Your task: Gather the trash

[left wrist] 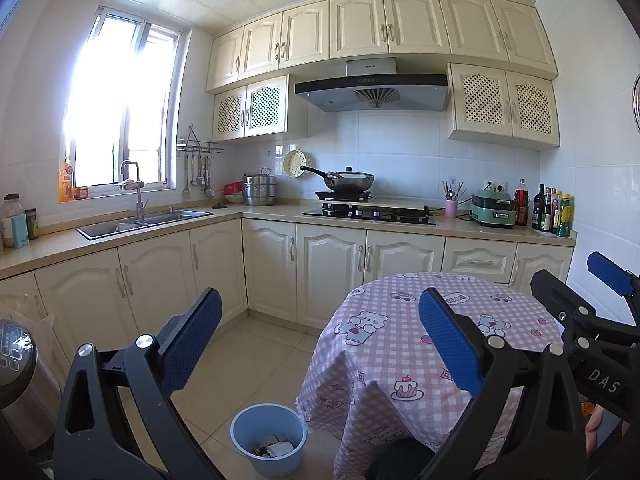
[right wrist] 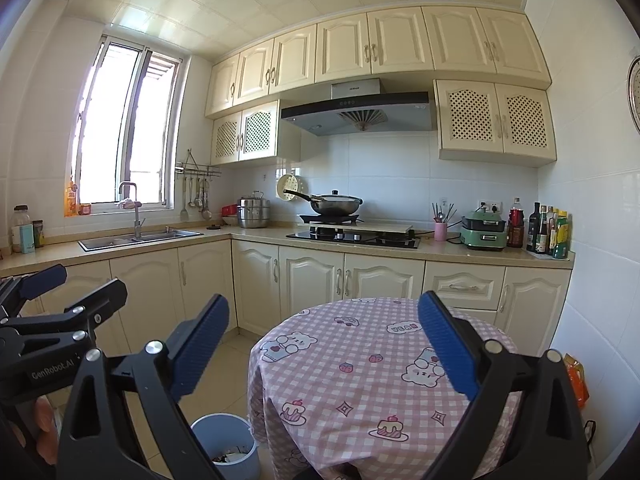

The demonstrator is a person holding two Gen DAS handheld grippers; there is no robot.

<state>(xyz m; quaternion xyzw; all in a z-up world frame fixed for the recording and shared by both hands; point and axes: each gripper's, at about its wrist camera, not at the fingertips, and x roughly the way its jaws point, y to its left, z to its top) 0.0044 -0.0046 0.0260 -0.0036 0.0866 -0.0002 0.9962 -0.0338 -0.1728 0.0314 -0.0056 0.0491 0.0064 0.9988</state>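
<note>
Kitchen, two hand-held grippers, both raised above a round table.

Left gripper (left wrist: 320, 340): jaws spread wide, blue ribbed pads apart, nothing between them. Held over the floor at the table's left edge.

Right gripper (right wrist: 322, 340): jaws likewise spread wide and empty, held over the tabletop. It also shows at the right border of the left wrist view, just beside the left gripper.

Table (left wrist: 400, 308): round, draped in a pink checked cloth printed with bears and cakes; the visible cloth top carries nothing.

Blue bin (left wrist: 268, 438): a light blue round bucket on the tiled floor, just beside the table's left side and partly under the hang of the cloth. Trash (left wrist: 276, 449) lies in its bottom: a white scrap among darker bits, too small to identify further.

Background: sink (left wrist: 144, 222) under the window; wok (left wrist: 348, 181) on the hob; range hood (left wrist: 372, 90) above; green appliance (left wrist: 492, 210) and a row of bottles (left wrist: 552, 212) at the counter's right end.

Orange bag (right wrist: 578, 380): possibly a snack packet, on the floor beyond the table's right side, partly hidden by the gripper frame
</note>
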